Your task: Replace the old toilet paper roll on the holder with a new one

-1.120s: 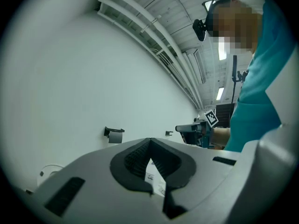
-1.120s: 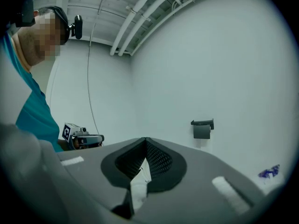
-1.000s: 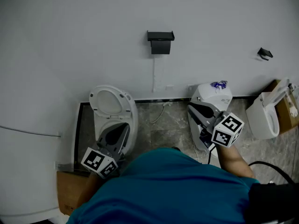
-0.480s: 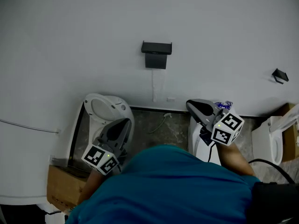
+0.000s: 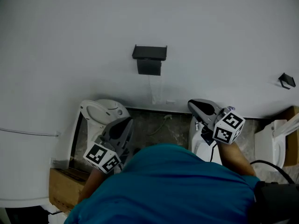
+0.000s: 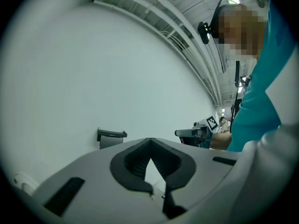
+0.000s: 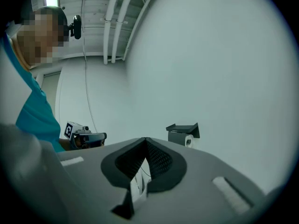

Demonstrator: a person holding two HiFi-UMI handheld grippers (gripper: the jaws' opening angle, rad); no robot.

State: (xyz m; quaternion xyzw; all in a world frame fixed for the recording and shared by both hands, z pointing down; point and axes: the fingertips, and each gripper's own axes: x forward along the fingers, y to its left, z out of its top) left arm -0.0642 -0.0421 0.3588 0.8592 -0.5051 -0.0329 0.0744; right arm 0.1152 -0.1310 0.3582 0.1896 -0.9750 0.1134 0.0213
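1. One black holder (image 5: 149,59) is fixed to the white wall (image 5: 224,36), above the floor. One roll (image 7: 188,141) sits under its lid. The roll shows only in the right gripper view, small and dim.
2. There are two tools. The left tool (image 5: 125,124) and the right tool (image 5: 196,105) both point at the wall, well apart from the holder. Each has its jaws closed with nothing between them.
3. There are three white toilets. The left toilet (image 5: 99,112) is partly covered by the left tool, the middle toilet (image 5: 200,147) is mostly hidden behind the right tool, and the right toilet (image 5: 267,146) is cut off.
4. There are two cardboard boxes. The left box (image 5: 63,189) is partly behind the person's teal shirt (image 5: 163,185), and the right box (image 5: 293,139) is cut by the picture's edge.
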